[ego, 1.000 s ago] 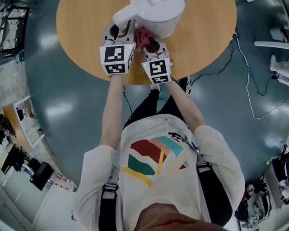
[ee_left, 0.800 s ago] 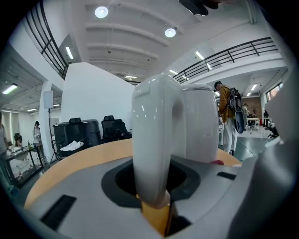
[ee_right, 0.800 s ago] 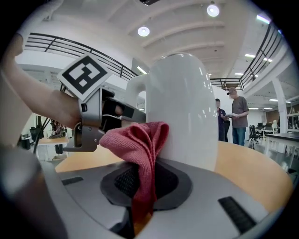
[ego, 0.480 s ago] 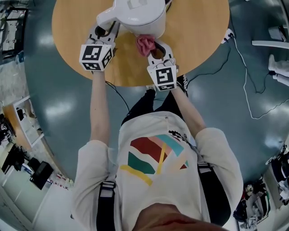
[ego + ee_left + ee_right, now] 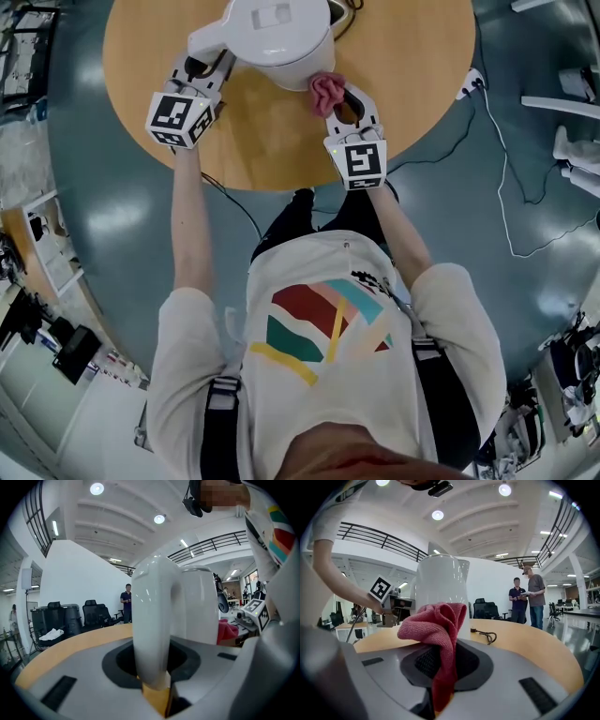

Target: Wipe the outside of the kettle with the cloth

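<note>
Where the round table (image 5: pixel 412 103) curves toward us, we note the white kettle (image 5: pixel 277 36) standing upright on the wood, well back from the near edge.

Left gripper (image 5: pixel 204 64): it comes in at the kettle's left side. Its jaws are drawn close together and clamped on the handle (image 5: pixel 152 634), which rises upright between them and fills the narrow gap they leave. Its marker cube (image 5: pixel 178 117) sits behind it, over the table near the left edge.

Right gripper (image 5: pixel 339 96): its jaws are pinched tight on the red cloth (image 5: pixel 436 625). The cloth bunches up above the jaws, and one fold hangs down between them. From the head view the bunch lies at the kettle's near right wall and appears to touch it. In the right gripper view the kettle stands directly behind the cloth. This gripper's marker cube (image 5: pixel 361 161) lies at the near edge of the table, partly past it.

Other items: a dark cord (image 5: pixel 485 634) lies on the table to the right of the kettle, near its base. Two people (image 5: pixel 527 599) stand beyond the far edge in the right gripper view. In the left gripper view we see another person (image 5: pixel 126 603) beyond the table, beside dark chairs (image 5: pixel 91 613). On the floor a white power strip (image 5: pixel 472 80) lies just off the table's right edge.
</note>
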Action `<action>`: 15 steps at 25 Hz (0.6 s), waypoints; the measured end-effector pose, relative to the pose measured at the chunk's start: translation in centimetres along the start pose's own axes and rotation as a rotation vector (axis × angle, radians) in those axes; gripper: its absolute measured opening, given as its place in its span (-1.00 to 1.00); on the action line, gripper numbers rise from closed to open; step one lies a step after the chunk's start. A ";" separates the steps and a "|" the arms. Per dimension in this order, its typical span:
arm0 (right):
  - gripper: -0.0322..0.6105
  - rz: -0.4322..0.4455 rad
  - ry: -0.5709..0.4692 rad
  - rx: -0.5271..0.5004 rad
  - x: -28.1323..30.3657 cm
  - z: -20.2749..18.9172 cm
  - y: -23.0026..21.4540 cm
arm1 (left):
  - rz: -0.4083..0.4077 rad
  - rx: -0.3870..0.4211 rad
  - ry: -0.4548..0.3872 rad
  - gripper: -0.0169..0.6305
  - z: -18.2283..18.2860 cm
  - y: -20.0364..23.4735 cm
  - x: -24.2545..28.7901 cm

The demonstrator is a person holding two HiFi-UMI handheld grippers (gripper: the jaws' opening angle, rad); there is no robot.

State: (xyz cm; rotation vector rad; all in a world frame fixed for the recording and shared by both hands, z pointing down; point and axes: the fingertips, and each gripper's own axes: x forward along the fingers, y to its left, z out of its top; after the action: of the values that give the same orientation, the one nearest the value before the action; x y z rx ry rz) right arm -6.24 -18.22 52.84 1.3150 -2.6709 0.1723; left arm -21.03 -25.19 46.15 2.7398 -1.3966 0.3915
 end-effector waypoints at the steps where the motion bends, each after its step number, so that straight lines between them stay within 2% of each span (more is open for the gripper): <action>1: -0.75 0.012 0.000 -0.005 0.2 0.0 -0.3 | -0.001 0.000 0.001 -0.52 0.0 0.1 0.1; 15: -0.75 -0.013 -0.001 0.024 6.6 0.9 -8.9 | -0.033 0.008 0.001 -0.52 0.3 1.6 2.0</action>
State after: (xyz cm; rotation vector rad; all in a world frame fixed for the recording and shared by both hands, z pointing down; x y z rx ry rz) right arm -3.21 -28.94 53.55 1.3398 -2.6682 0.2035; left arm -21.09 -27.78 46.18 2.7646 -1.3506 0.3978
